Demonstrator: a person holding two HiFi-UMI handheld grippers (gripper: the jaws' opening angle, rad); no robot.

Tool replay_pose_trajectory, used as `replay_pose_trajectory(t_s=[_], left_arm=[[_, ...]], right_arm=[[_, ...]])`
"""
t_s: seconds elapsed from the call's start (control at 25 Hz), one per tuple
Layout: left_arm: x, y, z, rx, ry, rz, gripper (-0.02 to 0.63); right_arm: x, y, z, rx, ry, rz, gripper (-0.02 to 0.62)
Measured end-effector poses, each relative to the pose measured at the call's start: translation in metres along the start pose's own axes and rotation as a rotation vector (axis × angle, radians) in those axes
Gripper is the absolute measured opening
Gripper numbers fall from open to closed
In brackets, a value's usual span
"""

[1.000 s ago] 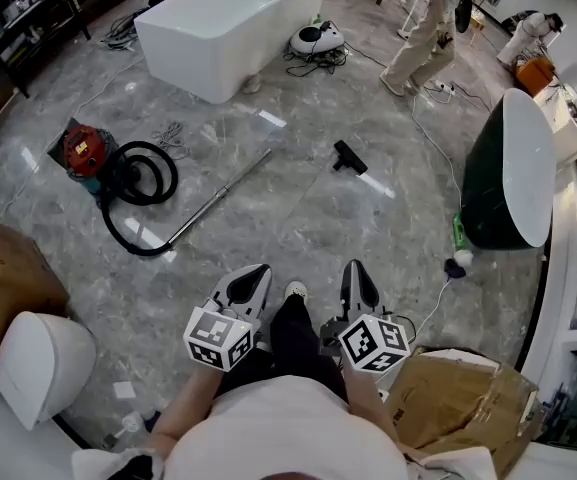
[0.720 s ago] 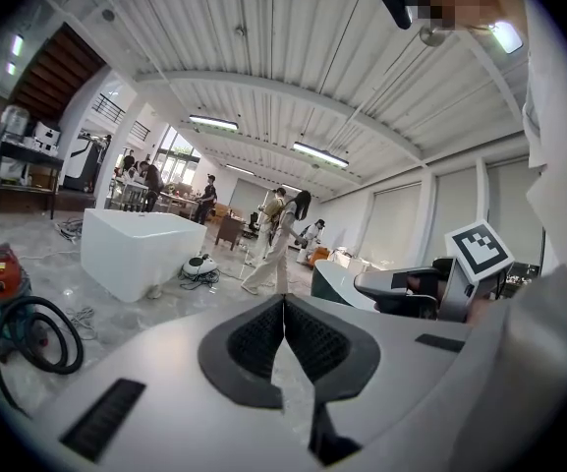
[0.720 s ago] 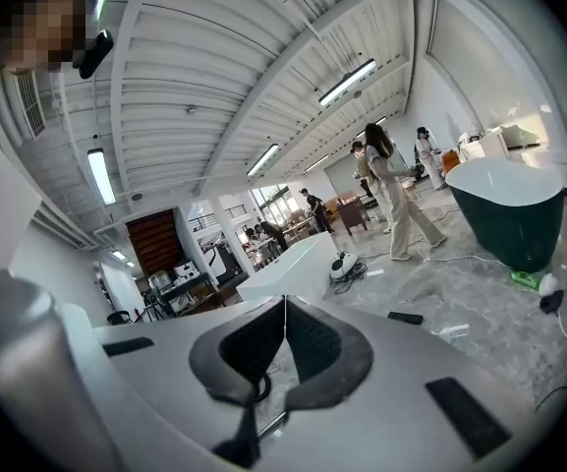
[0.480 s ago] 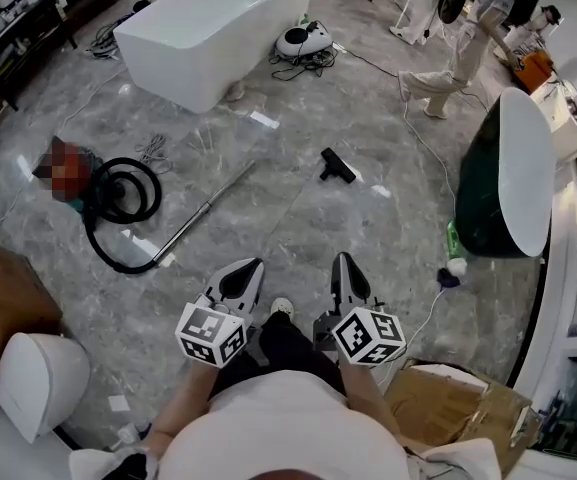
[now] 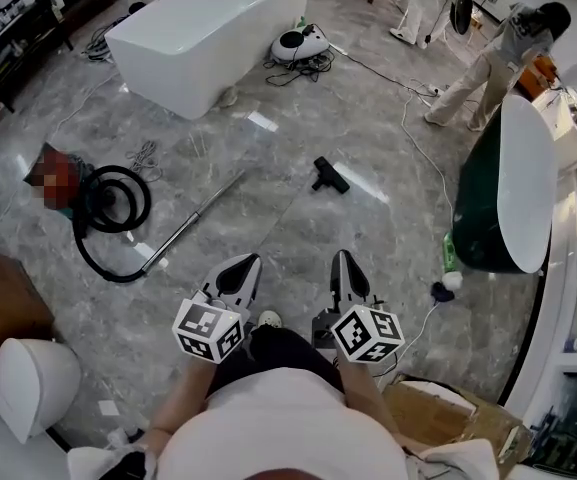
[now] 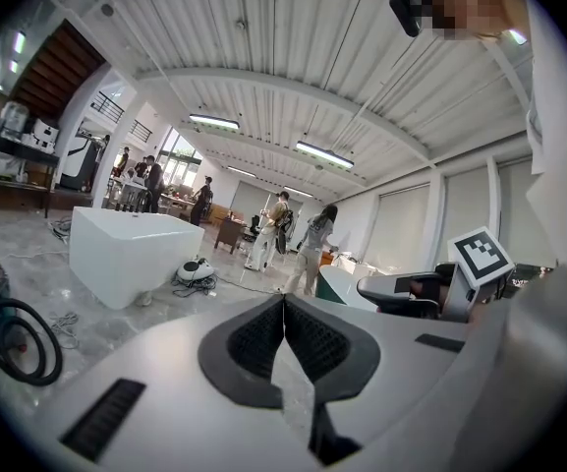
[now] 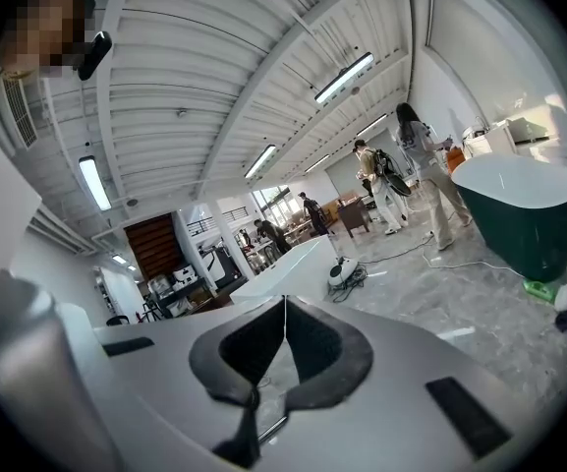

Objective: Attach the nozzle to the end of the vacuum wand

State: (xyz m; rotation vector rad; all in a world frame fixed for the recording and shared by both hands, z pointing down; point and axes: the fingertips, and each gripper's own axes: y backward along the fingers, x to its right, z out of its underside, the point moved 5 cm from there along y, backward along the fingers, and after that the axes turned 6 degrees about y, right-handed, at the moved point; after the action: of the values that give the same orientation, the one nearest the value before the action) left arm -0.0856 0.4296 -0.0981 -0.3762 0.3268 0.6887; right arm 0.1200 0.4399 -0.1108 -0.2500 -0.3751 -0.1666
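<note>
One vacuum wand [image 5: 201,213] lies diagonally, free end nearer the nozzle [image 5: 330,176].

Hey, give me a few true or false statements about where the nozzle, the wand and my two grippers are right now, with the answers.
1. The nozzle lies on the floor, apart from the wand. True.
2. The left gripper holds the nozzle. False: its jaws are shut on nothing.
3. The right gripper has its jaws shut and empty. True.
4. The wand stands upright. False: it lies flat on the floor.
</note>
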Motion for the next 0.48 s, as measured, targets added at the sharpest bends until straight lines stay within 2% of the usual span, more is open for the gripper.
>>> replay_pose_trajectory(t_s=[0.48], left_arm=[[0.0, -0.04, -0.009, -0.001, 0.011, -0.013, 0.009]], right_arm=[[0.035, -0.021, -0.016, 0.011, -0.025, 0.019, 0.015]])
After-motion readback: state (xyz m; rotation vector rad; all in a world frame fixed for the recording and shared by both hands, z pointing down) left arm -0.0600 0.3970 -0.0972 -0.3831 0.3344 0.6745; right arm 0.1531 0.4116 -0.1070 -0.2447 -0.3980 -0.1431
